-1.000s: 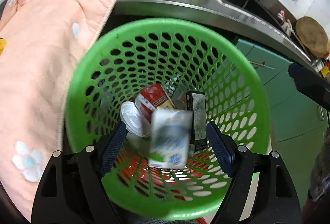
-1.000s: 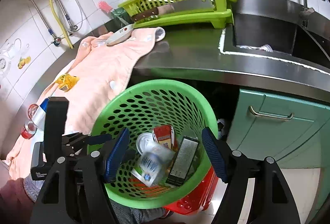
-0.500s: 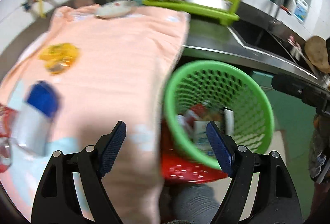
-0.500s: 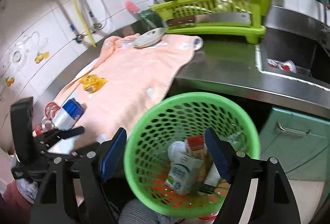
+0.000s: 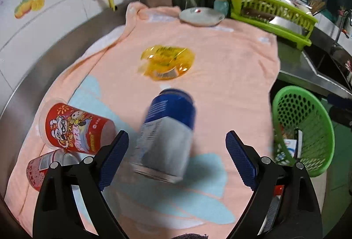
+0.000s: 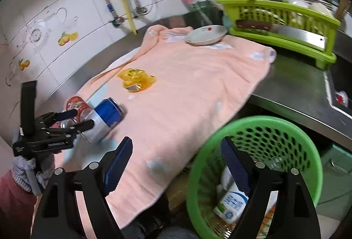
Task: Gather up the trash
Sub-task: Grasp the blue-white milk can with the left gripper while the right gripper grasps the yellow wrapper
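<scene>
A blue-and-silver drink can (image 5: pixel 167 135) lies on its side on the peach terry towel (image 5: pixel 220 76) that covers the steel counter, framed between the spread fingers of the left gripper (image 5: pixel 177 159); the jaws are opening, wide apart, and neither pad touches the can. Just left of it lie a red printed plastic cup (image 5: pixel 74 129) on its side and a smaller red can (image 5: pixel 41 169), touching each other. Farther up the towel sits a crumpled yellow wrapper (image 5: pixel 167 63), then a white plate (image 5: pixel 201 17) beside a lime-green dish rack (image 5: pixel 272 12). The green perforated plastic basket (image 6: pixel 259 126) stands off the counter's edge, holding a white carton (image 6: pixel 231 201) and other trash. The right gripper (image 6: pixel 176 164) hangs over the towel edge and basket rim, its jaws opening with nothing gripped.
</scene>
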`<action>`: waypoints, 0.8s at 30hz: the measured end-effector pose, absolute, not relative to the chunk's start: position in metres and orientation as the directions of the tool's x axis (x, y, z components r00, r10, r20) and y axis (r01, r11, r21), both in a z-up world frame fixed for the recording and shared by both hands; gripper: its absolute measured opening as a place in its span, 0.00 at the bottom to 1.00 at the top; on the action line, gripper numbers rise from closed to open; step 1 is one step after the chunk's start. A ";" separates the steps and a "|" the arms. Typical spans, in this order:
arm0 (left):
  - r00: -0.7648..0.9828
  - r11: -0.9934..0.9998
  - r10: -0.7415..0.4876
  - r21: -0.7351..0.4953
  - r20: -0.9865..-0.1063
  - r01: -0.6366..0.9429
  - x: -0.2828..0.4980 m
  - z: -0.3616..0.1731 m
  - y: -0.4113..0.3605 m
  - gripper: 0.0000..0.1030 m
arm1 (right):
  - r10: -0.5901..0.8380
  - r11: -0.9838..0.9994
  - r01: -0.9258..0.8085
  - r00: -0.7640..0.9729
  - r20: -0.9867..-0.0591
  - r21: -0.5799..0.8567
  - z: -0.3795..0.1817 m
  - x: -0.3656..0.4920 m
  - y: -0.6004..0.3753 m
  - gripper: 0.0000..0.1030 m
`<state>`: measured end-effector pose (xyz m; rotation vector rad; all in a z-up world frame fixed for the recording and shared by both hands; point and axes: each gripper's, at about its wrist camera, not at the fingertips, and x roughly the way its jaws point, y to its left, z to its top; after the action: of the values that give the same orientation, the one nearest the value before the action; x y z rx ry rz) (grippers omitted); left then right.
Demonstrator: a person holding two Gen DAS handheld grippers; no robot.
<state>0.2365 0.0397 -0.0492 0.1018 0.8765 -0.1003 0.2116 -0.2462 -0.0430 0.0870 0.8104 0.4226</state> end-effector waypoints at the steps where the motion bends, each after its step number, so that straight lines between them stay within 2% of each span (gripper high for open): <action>1: 0.626 0.989 -0.042 0.056 -0.779 0.135 0.240 -0.053 0.042 0.86 | 0.398 0.913 -0.337 0.610 -0.686 0.230 -0.043 0.214 -0.242 0.78; 14: 0.533 0.983 -0.071 0.031 -0.843 0.179 0.270 -0.086 0.051 0.85 | 0.410 0.895 -0.398 0.554 -0.724 0.202 -0.058 0.264 -0.195 0.78; 16: 0.530 0.982 -0.093 0.011 -0.843 0.189 0.272 -0.088 0.052 0.74 | 0.413 0.891 -0.409 0.546 -0.729 0.198 -0.060 0.272 -0.188 0.79; 18: 0.528 0.981 -0.116 -0.013 -0.841 0.194 0.273 -0.089 0.054 0.69 | 0.421 0.885 -0.419 0.538 -0.730 0.202 -0.062 0.278 -0.184 0.78; 24: 0.561 0.981 -0.115 -0.003 -0.820 0.196 0.264 -0.086 0.057 0.68 | 0.438 0.869 -0.456 0.525 -0.730 0.192 -0.063 0.294 -0.165 0.78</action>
<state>0.2643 0.0569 -0.0856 0.0914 0.9582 -0.1831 0.2937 -0.1650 -0.0634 -0.0237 0.8660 0.5347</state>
